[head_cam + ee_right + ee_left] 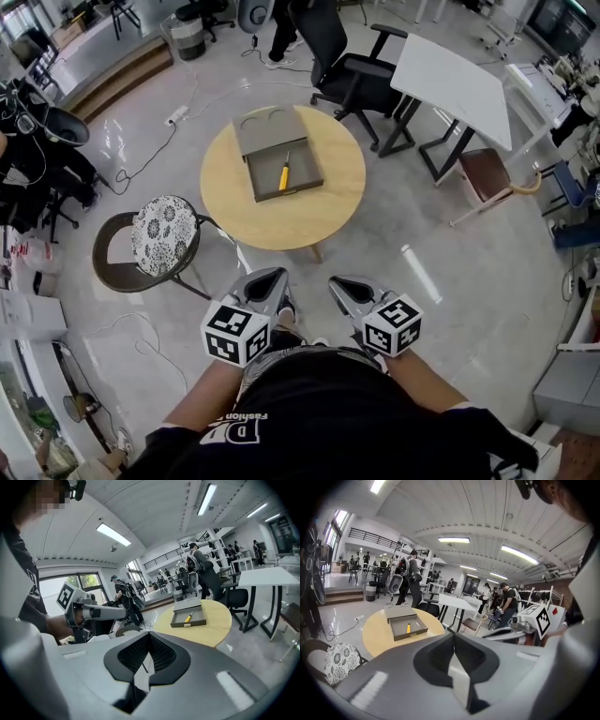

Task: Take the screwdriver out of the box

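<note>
Screwdriver [283, 175] lengthwise in box [306, 169], tip pointing away

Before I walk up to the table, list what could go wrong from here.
The left gripper and right gripper are shut; one must open before reaching the screwdriver.
The screwdriver lies low inside the box, so its walls may block the gripper.
The patterned chair stands near the table; it could get bumped.

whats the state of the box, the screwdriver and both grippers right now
box, open, on the round table
screwdriver, lying inside the box, not gripped
left gripper, shut, empty, short of the table
right gripper, shut, empty, short of the table
</note>
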Available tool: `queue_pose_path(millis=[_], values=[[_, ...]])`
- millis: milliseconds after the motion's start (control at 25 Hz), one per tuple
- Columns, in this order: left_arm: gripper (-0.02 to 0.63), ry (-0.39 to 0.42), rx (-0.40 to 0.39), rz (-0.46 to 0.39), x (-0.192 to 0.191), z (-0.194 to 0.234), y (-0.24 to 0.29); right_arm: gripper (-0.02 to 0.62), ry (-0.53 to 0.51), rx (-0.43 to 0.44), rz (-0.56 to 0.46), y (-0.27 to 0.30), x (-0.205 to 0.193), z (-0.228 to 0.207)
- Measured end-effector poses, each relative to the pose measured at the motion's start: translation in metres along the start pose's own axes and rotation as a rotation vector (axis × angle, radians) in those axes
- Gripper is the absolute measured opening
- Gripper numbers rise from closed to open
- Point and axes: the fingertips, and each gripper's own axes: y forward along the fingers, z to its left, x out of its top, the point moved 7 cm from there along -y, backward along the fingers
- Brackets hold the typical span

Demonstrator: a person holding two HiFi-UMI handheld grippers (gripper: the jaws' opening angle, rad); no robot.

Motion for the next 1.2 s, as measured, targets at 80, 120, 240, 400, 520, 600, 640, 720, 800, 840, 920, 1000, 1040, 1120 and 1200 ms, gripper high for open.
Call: queue_pose_path(millis=[80,120,240,400,520,600,640,720,800,840,920,1000,1040,1120,1200], values=[[0.06,-0.003,-0.004,0.0,0.011,0.015,0.012,0.002,0.001,-0.002,0.01,0.014,0.011,-0.008],[0.06,-0.004,-0.005,0.001,0.017,0.023,0.018,0.0,0.001,-0.002,0.015,0.023,0.017,-0.013],[0.06,-0.006,-0.006,0.008,0.035,0.049,0.034,0.0,0.004,-0.003,0.027,0.049,0.036,-0.025],[0.06,0.01,-0.013,0.027,0.054,0.083,0.052,0.0,0.012,-0.009,0.031,0.084,0.058,-0.04],[0.06,0.01,-0.021,0.036,0.065,0.11,0.067,0.0,0.01,-0.02,0.037,0.108,0.07,-0.048],[0.06,0.01,-0.028,0.035,0.074,0.126,0.076,0.002,0.006,-0.031,0.042,0.122,0.079,-0.054],[0.06,0.011,-0.033,0.033,0.079,0.132,0.08,0.001,0.005,-0.036,0.045,0.128,0.083,-0.057],[0.06,0.018,-0.044,0.023,0.088,0.145,0.086,0.001,-0.001,-0.047,0.05,0.14,0.092,-0.062],[0.06,0.026,-0.051,0.016,0.096,0.16,0.09,0.002,-0.011,-0.057,0.049,0.153,0.102,-0.064],[0.06,0.028,-0.052,0.018,0.099,0.168,0.092,0.002,-0.016,-0.061,0.048,0.159,0.106,-0.065],[0.06,0.031,-0.054,0.039,0.101,0.181,0.096,0.002,-0.022,-0.072,0.047,0.17,0.114,-0.067],[0.06,0.038,-0.064,0.065,0.101,0.192,0.101,0.001,-0.028,-0.088,0.042,0.179,0.119,-0.071],[0.06,0.043,-0.071,0.07,0.102,0.196,0.103,0.0,-0.03,-0.098,0.038,0.184,0.122,-0.074],[0.06,0.053,-0.082,0.071,0.103,0.207,0.106,0.001,-0.026,-0.114,0.029,0.192,0.126,-0.078],[0.061,0.054,-0.091,0.07,0.105,0.216,0.109,0.0,-0.02,-0.123,0.027,0.2,0.128,-0.08]])
